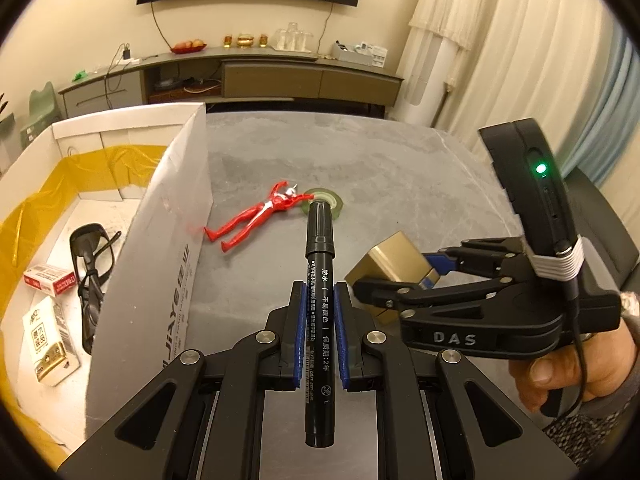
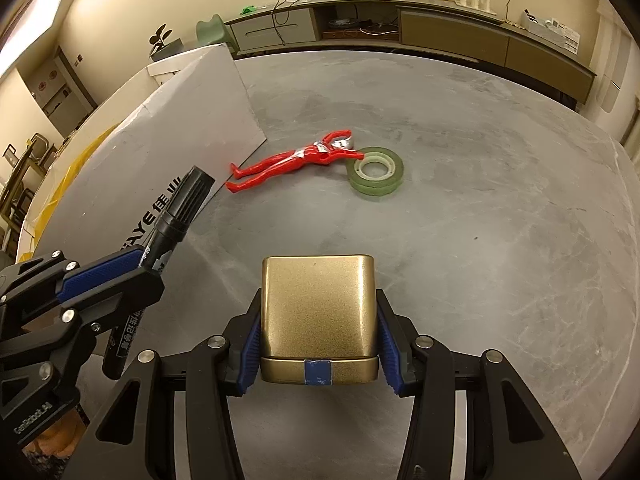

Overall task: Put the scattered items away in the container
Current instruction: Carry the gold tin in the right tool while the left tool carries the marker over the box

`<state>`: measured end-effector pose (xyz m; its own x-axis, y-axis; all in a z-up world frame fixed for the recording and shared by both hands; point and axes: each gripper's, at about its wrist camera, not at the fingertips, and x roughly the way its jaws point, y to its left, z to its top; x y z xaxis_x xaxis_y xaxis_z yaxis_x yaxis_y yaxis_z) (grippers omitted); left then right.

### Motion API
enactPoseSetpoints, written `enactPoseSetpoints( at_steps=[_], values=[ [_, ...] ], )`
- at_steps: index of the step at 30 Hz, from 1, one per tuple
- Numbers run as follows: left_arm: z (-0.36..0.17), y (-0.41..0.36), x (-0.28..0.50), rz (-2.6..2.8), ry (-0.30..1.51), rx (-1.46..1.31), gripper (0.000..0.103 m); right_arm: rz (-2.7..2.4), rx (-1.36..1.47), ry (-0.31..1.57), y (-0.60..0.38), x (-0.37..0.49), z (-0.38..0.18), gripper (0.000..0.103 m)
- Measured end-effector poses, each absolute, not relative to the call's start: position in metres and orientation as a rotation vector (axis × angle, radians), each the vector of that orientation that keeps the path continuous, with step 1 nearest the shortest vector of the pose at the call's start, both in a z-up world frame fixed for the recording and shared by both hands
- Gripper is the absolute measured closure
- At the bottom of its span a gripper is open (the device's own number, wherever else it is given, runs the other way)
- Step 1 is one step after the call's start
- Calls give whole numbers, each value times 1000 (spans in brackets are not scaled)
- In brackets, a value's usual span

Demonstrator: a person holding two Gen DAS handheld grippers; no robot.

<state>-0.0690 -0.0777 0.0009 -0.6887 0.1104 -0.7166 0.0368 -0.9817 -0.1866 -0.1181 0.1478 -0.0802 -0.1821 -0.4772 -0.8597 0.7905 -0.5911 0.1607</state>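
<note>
Warm, yellowish indoor light fills both views, fairly even and moderately bright. In the right wrist view a bright overexposed patch glares at the upper left. Fisheye distortion bends straight lines toward the dark vignetted corners. Focus is sharp centrally; shadows are soft.

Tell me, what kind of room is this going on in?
Most likely a home living room. A long low sideboard runs along the wall, holding a fruit plate and stacked cups. Pale curtains hang at the right, and the work happens on a grey stone-look table.
</note>
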Motion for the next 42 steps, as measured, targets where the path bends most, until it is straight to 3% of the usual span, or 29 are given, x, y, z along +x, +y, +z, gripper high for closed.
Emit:
enactPoseSetpoints(
  at_steps=[42],
  values=[
    [45,-111,-50,2913,-366,-1056,89,-1878,1161,390,107,-106,-72,52]
  ],
)
